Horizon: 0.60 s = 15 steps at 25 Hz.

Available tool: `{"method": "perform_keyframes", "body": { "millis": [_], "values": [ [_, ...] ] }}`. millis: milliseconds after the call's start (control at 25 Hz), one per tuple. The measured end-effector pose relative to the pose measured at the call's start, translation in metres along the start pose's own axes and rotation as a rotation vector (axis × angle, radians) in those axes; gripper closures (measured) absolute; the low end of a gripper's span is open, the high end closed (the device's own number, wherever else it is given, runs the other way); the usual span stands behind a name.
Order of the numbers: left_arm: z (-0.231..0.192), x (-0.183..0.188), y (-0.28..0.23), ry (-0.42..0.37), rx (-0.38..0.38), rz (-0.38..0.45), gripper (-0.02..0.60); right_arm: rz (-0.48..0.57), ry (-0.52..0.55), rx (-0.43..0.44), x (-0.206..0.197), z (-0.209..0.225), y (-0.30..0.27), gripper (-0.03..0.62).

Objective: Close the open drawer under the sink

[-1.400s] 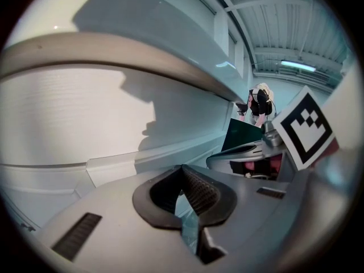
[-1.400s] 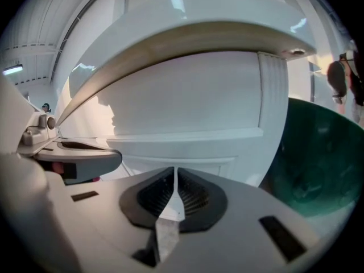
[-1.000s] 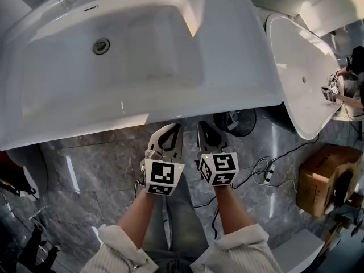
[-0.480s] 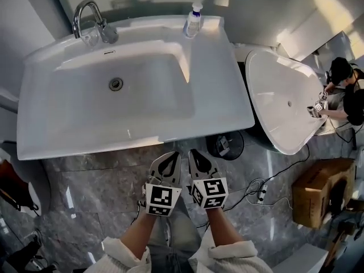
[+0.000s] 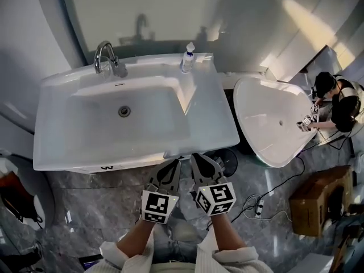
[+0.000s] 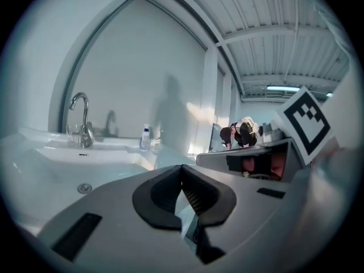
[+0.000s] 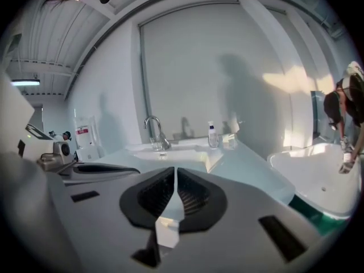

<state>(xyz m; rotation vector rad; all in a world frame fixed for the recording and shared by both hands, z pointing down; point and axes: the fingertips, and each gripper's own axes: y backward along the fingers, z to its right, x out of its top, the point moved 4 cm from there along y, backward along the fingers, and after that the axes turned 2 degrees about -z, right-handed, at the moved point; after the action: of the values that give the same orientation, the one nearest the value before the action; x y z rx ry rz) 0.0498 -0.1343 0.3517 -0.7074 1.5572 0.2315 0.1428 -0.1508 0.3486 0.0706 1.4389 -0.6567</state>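
Grey claws first: my left claw and right claw hang side by side, both pinched shut on nothing, tips just short of the white sink rim. Nothing juts out from beneath that rim, so the drawer is probably pushed home already, though the basin hides its front. Beyond stand the faucet and soap bottle.

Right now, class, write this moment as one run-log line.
left gripper: shut, empty | right gripper: shut, empty | both: near sink front edge | drawer: not visible
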Motion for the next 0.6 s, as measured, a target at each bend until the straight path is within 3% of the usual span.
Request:
{"method": "perform_keyframes", "body": {
  "millis": [320, 600],
  "values": [
    [0.006, 0.081, 0.017, -0.042, -0.050, 0.108, 0.566, 0.084, 0.039, 0.050, 0.066, -0.014, 0.028, 0.574],
    [0.009, 0.123, 0.042, -0.076, -0.086, 0.161, 0.566, 0.126, 0.051, 0.103, 0.100, -0.036, 0.047, 0.580]
  ]
}}
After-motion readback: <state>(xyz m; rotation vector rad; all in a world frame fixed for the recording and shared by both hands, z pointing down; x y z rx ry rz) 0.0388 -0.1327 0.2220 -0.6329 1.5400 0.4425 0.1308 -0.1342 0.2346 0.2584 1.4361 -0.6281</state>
